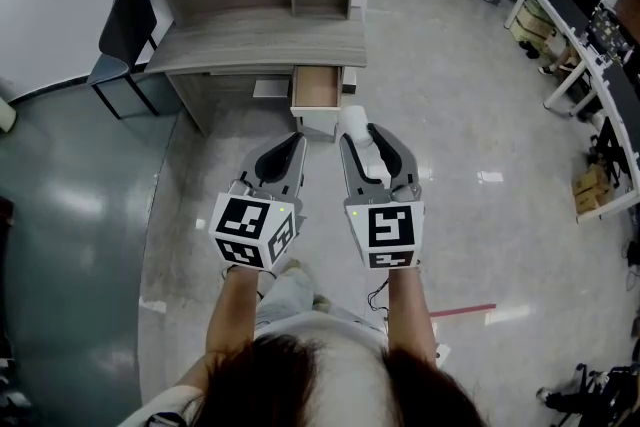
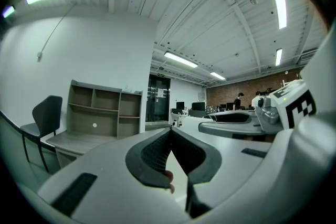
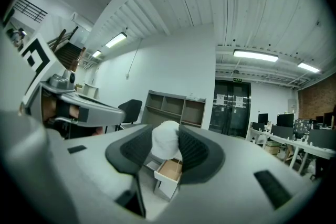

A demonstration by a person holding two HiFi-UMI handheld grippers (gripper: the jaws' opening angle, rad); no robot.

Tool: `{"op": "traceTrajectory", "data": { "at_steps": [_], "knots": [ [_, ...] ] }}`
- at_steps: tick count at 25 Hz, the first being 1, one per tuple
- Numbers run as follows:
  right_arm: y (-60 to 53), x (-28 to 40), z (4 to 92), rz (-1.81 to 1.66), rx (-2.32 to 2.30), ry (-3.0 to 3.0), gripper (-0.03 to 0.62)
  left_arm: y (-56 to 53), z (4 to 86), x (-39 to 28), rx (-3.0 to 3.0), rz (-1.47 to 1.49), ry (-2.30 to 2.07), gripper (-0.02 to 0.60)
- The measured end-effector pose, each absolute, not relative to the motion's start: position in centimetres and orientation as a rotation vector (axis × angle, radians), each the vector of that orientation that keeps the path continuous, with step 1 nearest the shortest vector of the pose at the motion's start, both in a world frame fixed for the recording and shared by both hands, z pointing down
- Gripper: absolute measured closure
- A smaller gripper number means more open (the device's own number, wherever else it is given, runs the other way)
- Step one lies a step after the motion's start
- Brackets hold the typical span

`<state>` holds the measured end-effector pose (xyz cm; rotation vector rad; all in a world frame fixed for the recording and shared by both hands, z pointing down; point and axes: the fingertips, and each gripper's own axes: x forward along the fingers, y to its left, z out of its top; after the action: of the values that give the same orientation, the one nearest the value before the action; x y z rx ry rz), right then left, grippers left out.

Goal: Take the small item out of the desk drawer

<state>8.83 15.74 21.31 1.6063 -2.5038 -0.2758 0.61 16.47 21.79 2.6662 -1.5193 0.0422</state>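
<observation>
Right gripper view shows the right gripper (image 3: 167, 135) clamped on a small white rounded item (image 3: 163, 147), which is pinched between the two dark ribbed pads near their tips. The item is seen as a pale, smooth, dome-topped lump, matt, with no markings that can be made out. Because of its bulk, the jaws are held well apart. It is held level and clear of all furniture, judged so that it can be carried off freely. The left gripper (image 2: 171, 132) is closed at its tips on nothing and is held at the right gripper's nine o'clock in the head view, apparently idle. Further out, at twelve o'clock, the light wooden drawer (image 1: 317, 87) of the grey desk with shelves (image 1: 260, 40) is seen pulled out, with nothing visible inside. The item is well apart from it, so removal is judged done.
</observation>
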Motion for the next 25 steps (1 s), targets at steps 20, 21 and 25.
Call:
{"op": "traceTrajectory", "data": {
  "at_steps": [20, 21, 25],
  "knots": [
    [20.4, 9.1, 21.4, -0.309, 1.560, -2.522, 0.428, 21.2, 22.0, 1.3, 2.656, 0.025, -1.543, 0.569],
    [20.4, 9.1, 21.4, -0.308, 1.561, -2.521, 0.428, 21.1, 22.0, 1.4, 2.658, 0.027, -1.540, 0.569],
    [20.5, 9.0, 21.4, -0.303, 1.561, -2.525, 0.428, 21.1, 22.0, 1.3, 2.665, 0.037, -1.534, 0.569]
  ]
}}
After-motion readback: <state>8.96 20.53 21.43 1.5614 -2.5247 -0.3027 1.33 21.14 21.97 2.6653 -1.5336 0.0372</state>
